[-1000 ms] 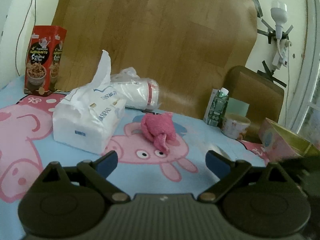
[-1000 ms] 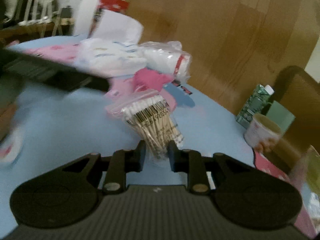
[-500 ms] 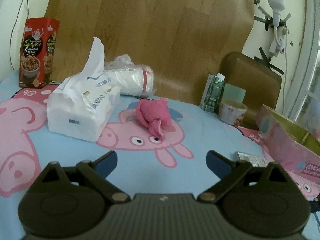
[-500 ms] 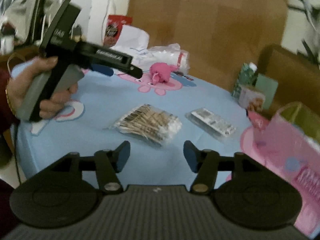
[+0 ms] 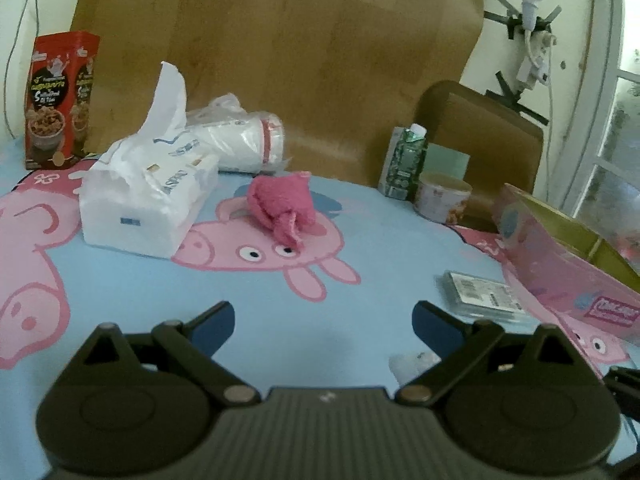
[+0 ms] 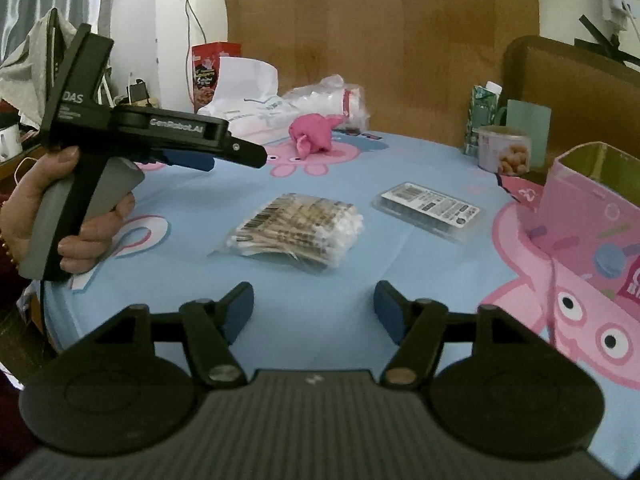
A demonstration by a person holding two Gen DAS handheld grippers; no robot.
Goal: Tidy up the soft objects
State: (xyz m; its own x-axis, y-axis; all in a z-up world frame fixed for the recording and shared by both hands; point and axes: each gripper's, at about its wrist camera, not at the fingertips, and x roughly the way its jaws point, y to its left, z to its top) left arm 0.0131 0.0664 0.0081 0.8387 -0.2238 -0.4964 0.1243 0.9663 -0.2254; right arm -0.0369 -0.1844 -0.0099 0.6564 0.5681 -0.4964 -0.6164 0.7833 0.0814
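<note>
Right gripper [image 6: 314,312]: hanging wide apart above the near edge of the surface [image 6: 320,184], gripping nothing.
Left gripper [image 5: 323,322]: likewise spread wide and empty; in the right wrist view it is showing at 9 o'clock, pointing across the surface toward 2 o'clock.
Cotton swab bag [image 6: 296,230]: lying flat at 12 o'clock from the right gripper, near it; long axis running from 8 o'clock to 2 o'clock. The right gripper is sitting nearer to it, by my judgement.
Pink cloth [image 5: 282,210]: sitting bunched at 12 o'clock from the left gripper, well apart, just beside the tissue pack [image 5: 146,200] at its 9 o'clock. The left gripper is lying nearer to it.
Flat clear packet [image 6: 428,206]: resting at 1 o'clock from the right gripper, just beside the bag.
Pink box [image 6: 592,208]: standing open-topped at 3 o'clock on the surface; its inside is showing a yellow-green wall, contents not visible.
Small cup [image 6: 504,154]: standing at 1 o'clock, far side; contents not discernible.
Likely next: right gripper closing across the bag's short axis.
</note>
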